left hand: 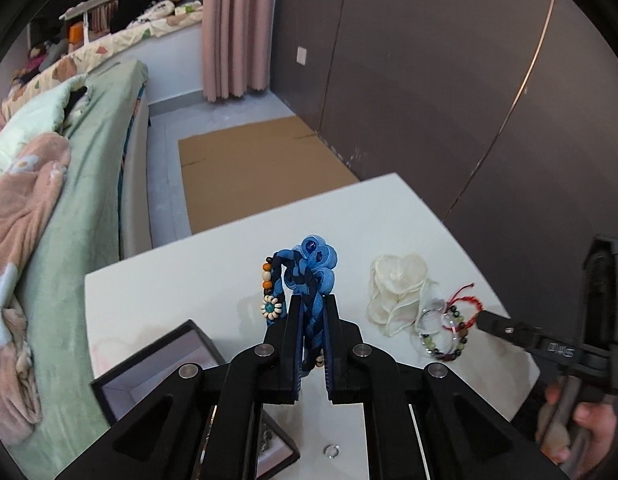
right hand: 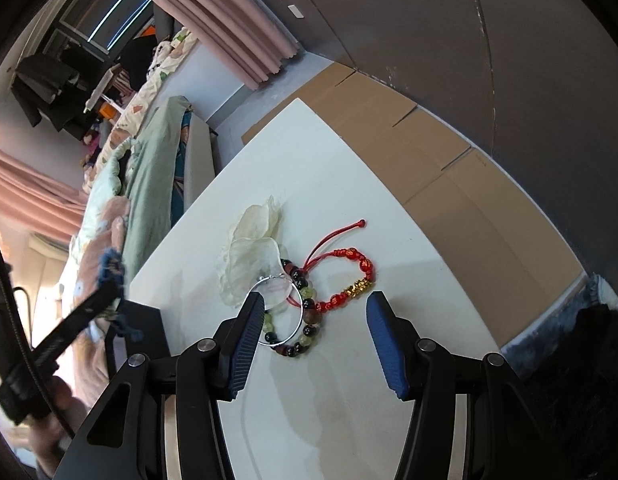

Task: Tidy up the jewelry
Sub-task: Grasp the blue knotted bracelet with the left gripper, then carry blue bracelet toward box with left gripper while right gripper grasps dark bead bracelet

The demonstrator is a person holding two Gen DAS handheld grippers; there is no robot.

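My left gripper [left hand: 312, 300] is shut on a blue braided fabric piece with a flower and a beaded strand [left hand: 309, 276], held above the white table [left hand: 189, 272]. A black jewelry box [left hand: 157, 364] lies open below it at the left. My right gripper [right hand: 315, 304] is open just above the table, its fingers astride a red cord bracelet with a gold charm [right hand: 349, 284], a dark and green bead bracelet [right hand: 305, 320] and a thin silver hoop [right hand: 277, 312]. A cream fabric flower [right hand: 249, 256] lies behind them. The left gripper also shows in the right wrist view [right hand: 109, 296].
A small silver ring [left hand: 331, 451] lies on the table near me. A bed with green and pink bedding [left hand: 49, 220] runs along the left. Flattened cardboard [left hand: 249, 176] covers the floor beyond the table. A dark wardrobe wall [left hand: 449, 80] stands at the right.
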